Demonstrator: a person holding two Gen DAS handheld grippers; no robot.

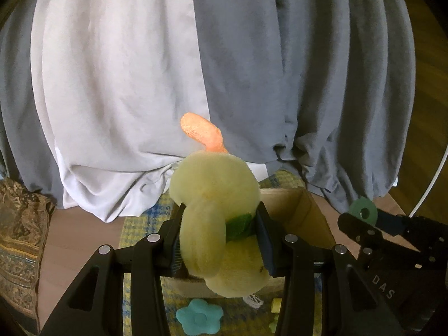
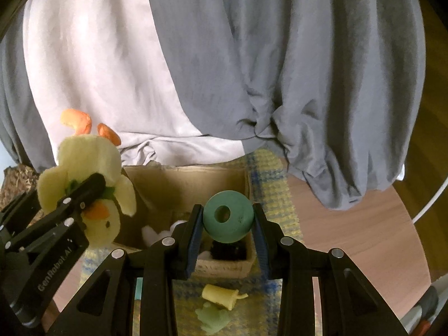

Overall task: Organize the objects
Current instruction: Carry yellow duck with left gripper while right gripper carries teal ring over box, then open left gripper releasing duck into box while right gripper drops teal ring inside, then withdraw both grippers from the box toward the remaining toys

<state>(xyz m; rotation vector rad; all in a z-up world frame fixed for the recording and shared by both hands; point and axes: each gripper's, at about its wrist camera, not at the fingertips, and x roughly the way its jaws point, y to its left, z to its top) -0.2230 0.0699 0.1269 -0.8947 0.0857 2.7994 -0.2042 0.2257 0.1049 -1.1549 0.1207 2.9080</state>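
Both hand-held grippers [image 1: 221, 240] [image 2: 228, 224] clamped, angled down

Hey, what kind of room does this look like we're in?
Probably a bedroom or living room at home: grey and white bedding drapes to a wooden floor, and a cardboard box sits on a woven yellow-blue mat with small toys around it.

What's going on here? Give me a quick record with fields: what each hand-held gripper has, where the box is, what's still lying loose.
left hand-held gripper: shut on plush duck, held upside down
right hand-held gripper: shut on green ring
cardboard box: open, on checked mat, below both
loose on mat: teal flower, yellow piece, pale green piece
backdrop: grey and white cloth
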